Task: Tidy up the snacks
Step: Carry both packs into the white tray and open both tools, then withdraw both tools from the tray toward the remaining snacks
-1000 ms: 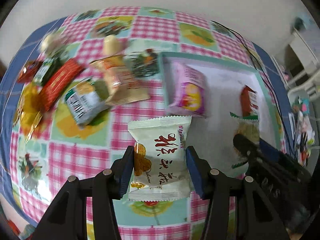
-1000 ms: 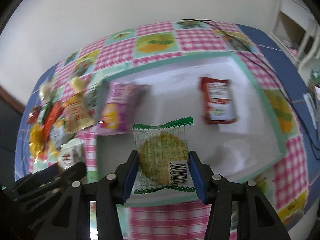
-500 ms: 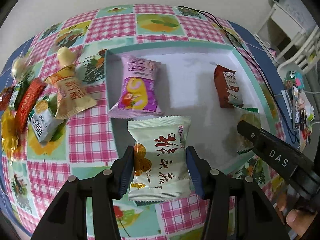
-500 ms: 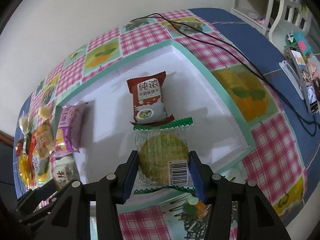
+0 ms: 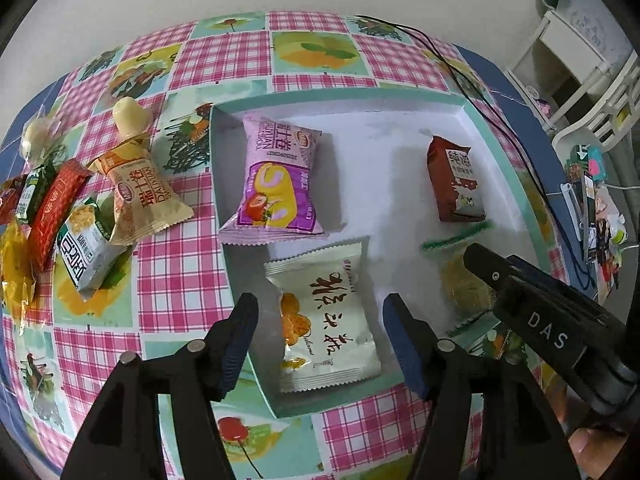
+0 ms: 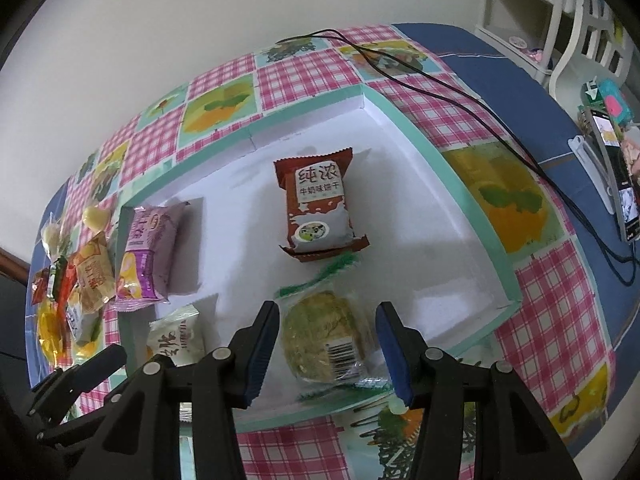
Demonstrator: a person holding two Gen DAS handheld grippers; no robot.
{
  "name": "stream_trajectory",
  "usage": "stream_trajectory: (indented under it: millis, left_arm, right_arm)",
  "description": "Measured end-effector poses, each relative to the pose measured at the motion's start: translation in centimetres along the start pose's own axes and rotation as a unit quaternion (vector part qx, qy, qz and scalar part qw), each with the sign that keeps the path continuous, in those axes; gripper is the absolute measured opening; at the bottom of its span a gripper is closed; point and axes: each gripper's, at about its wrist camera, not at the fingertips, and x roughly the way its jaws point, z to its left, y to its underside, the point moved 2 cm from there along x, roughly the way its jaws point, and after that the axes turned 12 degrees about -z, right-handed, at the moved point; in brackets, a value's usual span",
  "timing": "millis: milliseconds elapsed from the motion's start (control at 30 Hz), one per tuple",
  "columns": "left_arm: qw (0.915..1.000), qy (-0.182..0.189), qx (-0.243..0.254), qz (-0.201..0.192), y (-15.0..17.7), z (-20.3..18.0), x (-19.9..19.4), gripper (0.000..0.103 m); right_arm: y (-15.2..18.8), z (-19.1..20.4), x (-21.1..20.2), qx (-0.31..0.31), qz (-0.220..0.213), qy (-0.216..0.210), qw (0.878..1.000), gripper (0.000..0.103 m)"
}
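Observation:
A white tray with a teal rim (image 5: pixel 340 94) holds a purple packet (image 5: pixel 276 184) and a brown packet (image 5: pixel 456 180). A cream packet (image 5: pixel 328 320) lies flat in the tray's near left corner. My left gripper (image 5: pixel 320 320) hangs over it; its jaws are opening and both pads stand clear of the packet. In the right wrist view a green-edged cookie packet (image 6: pixel 324 336) lies tilted and blurred on the tray floor. My right gripper (image 6: pixel 326 312) straddles it, with a gap at the right pad.
Several loose snacks lie left of the tray on the checked tablecloth, among them a yellow packet (image 5: pixel 136 192), a red bar (image 5: pixel 56 216) and a green-white packet (image 5: pixel 86 260). A black cable (image 5: pixel 460 76) runs past the tray's far right corner. A phone (image 6: pixel 612 168) stands at right.
Both grippers came over the tray's near side. The left jaws spread and the cream packet dropped to the tray floor. The cookie packet slid down out of the right pads.

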Motion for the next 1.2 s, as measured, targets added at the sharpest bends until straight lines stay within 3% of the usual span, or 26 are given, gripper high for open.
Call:
stream_trajectory:
  millis: [133,267,500,600,1200]
  left_arm:
    - [0.9999,-0.005,-0.014,0.007,0.0,0.9,0.0,0.071]
    - [0.9992,-0.022,-0.032,0.01,0.0,2.4,-0.1,0.082]
    - [0.9966,-0.046,-0.066,0.018,0.1,5.3,0.0,0.086]
    - [0.9953,-0.055,-0.078,0.018,0.2,6.3,-0.1,0.096]
    - [0.9919,-0.086,-0.092,0.02,0.7,12.2,-0.8,0.1]
  right_arm:
    - [0.1,0.5,0.1,-0.014,0.003,0.003,1.0,0.057]
    - [0.4,1.0,0.4,-0.026,0.011,0.009,1.0,0.066]
    - [1.0,3.0,0.4,-0.071,0.014,0.016,0.997,0.075]
    - [1.1,4.3,0.1,-0.094,0.009,0.015,0.995,0.08]
    - [1.6,7.9,0.6,-0.121,0.006,0.03,0.992,0.103]
